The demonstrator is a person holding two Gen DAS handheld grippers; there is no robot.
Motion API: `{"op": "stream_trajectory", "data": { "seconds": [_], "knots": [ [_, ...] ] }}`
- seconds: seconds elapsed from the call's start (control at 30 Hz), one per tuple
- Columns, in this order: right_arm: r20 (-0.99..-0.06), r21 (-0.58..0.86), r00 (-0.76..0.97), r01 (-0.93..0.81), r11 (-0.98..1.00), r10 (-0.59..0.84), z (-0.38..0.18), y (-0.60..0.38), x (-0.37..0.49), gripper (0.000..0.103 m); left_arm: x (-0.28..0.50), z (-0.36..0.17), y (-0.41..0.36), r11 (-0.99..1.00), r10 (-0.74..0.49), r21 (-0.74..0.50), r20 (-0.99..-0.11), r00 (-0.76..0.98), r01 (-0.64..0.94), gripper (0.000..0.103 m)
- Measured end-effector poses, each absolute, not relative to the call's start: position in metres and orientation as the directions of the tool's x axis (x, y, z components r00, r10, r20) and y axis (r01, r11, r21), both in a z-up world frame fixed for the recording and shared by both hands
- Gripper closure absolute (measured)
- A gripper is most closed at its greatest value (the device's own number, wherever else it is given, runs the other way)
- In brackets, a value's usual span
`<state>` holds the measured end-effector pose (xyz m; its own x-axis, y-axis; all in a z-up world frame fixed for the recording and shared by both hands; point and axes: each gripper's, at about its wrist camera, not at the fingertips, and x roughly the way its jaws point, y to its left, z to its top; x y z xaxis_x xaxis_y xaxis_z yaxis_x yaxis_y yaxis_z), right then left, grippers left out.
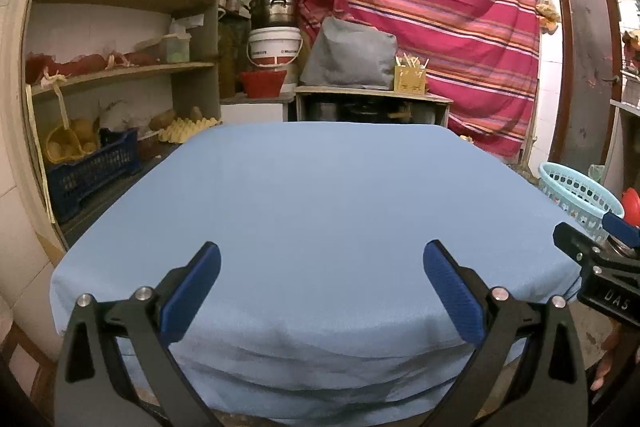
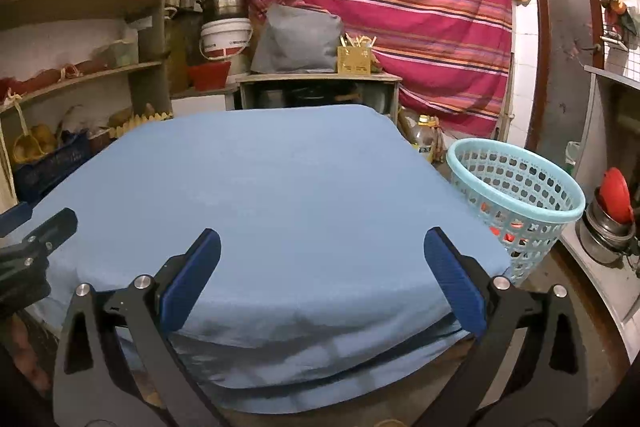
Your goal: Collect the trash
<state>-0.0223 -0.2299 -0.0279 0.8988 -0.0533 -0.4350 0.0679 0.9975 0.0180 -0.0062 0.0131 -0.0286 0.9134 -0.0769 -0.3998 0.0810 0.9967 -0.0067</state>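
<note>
Hovering side by side at the near edge of the desk (image 1: 320,195), both claws sit spread wide with nothing between their blue pads: the left claw (image 1: 322,293) faces the middle of the blue cloth, and the right claw (image 2: 322,285) points toward its right half. No trash shows anywhere on the cloth-covered desk in either view; the surface reads as bare blue fabric with only soft wrinkles at the front drop. The light-blue perforated basket (image 2: 532,187) stands on the floor just beside the desk's right edge, near the right claw, and red and orange shapes (image 2: 496,229) glimpsed through its holes suggest some items already lie inside, though what they are cannot be told. Judging from this, the collecting looks largely or wholly finished as far as the desk goes; whatever remains would have to lie outside these views, such as on the floor below or among the cluttered shelves (image 1: 120,71) at left.
</note>
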Motion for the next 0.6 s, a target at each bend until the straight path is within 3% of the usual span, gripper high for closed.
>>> {"op": "stream_trajectory", "data": {
  "seconds": [0.6],
  "knots": [
    [-0.381,-0.005,0.923,0.066,0.998,-0.063,-0.011,-0.228,-0.030,0.004,-0.007,-0.024,0.010,0.996,-0.088,-0.014,-0.385,0.919,0.089,0.004]
  ]
}}
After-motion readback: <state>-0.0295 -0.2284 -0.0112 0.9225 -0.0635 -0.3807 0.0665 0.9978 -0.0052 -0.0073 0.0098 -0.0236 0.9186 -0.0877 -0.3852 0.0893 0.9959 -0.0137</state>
